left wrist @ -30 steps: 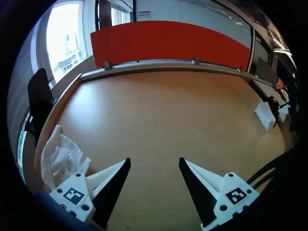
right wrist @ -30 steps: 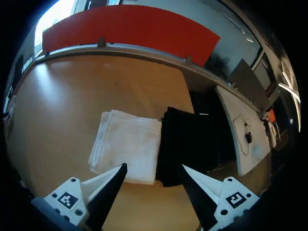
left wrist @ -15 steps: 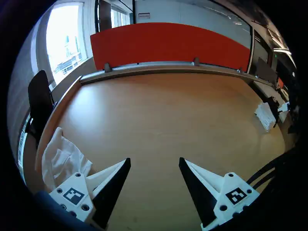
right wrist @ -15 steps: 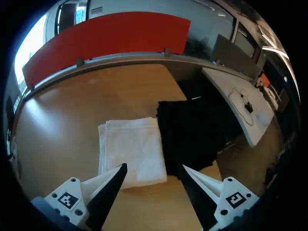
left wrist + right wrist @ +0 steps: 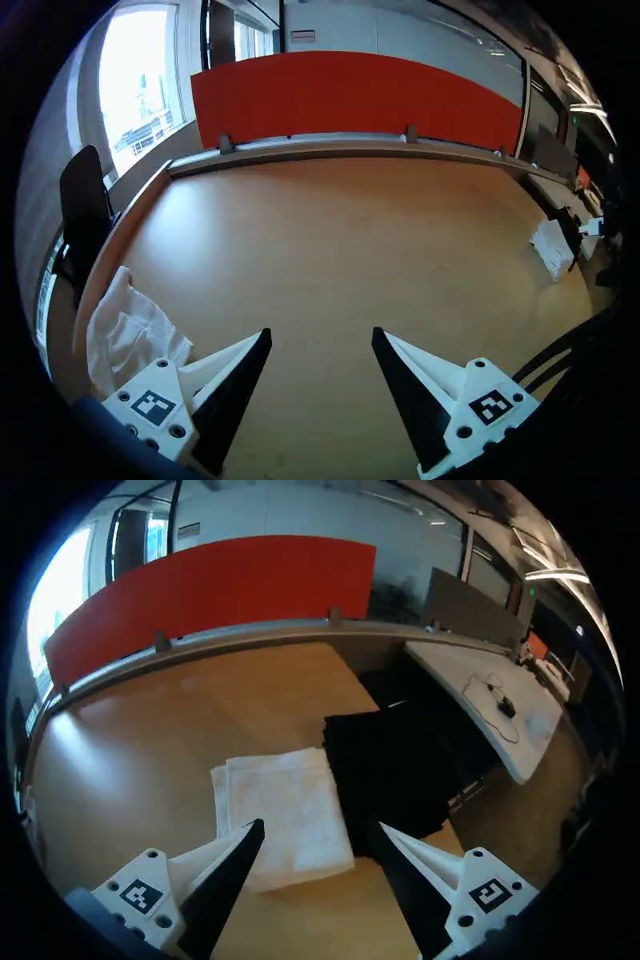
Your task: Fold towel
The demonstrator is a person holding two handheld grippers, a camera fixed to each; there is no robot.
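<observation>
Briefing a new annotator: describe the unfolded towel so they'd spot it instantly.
On the long wooden table backed by the red partition, go to the window-side edge near the black chair. The crumpled white towel lies there; unlike the folded towel at the opposite end, it is loose and rumpled.

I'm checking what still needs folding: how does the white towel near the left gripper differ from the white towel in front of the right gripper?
The crumpled towel lies bunched and wrinkled; the folded towel is a flat, squared stack of layers. The crumpled towel sits at the edge of the wooden table; the folded towel lies farther in, beside a black cloth. Both are white and rest on the wooden table.
</observation>
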